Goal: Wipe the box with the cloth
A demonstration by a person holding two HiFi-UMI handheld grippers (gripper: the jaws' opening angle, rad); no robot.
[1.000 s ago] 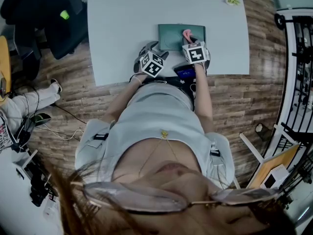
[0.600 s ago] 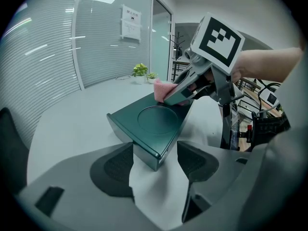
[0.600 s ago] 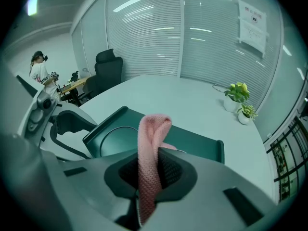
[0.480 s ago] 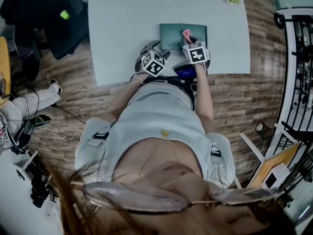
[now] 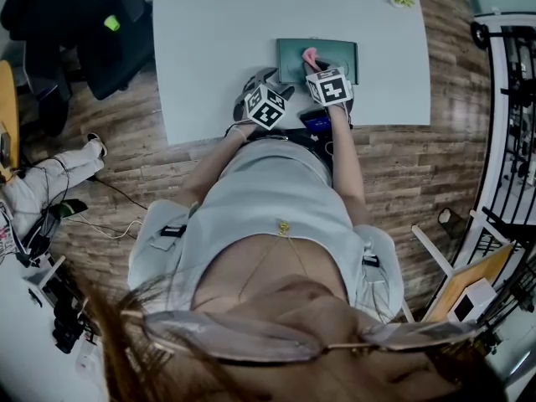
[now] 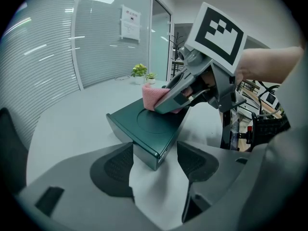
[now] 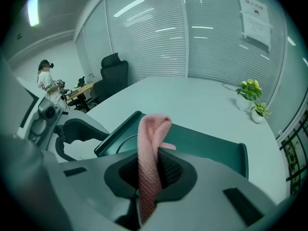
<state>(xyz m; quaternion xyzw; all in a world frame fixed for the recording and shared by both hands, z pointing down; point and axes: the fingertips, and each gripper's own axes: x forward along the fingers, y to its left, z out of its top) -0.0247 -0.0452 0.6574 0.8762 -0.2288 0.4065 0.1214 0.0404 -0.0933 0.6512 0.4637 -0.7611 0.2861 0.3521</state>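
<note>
- Box (image 5: 339,54): a flat dark green box lying on the pale surface (image 5: 218,40), close to the edge nearest the person, with its broad top face up and open to wiping
- Cloth (image 7: 150,153): a pink knitted cloth, folded into a narrow strip and pinched in the right claw (image 7: 151,170); its free end rises past the jaw tips and curls over, which leaves loose fabric to drag across the lid
- Right claw: closed on the cloth, and in the head view set over the near part of the box top, left of its middle. The left gripper view shows the cloth pressed down on the lid beside a round mark in it, so the wiping step appears to be under way
- Left claw (image 6: 153,153): jaws wide, with the near corner of the box standing between the two pads and bare surface showing behind it. Whether either pad touches the box wall cannot be told
- Probable reason for this placing: the spread jaws bracket the corner and would stop the light box sliding or turning under the push of the cloth
- Risk, as a judgement: a stroke towards the far edge would push the box away from that brace
</note>
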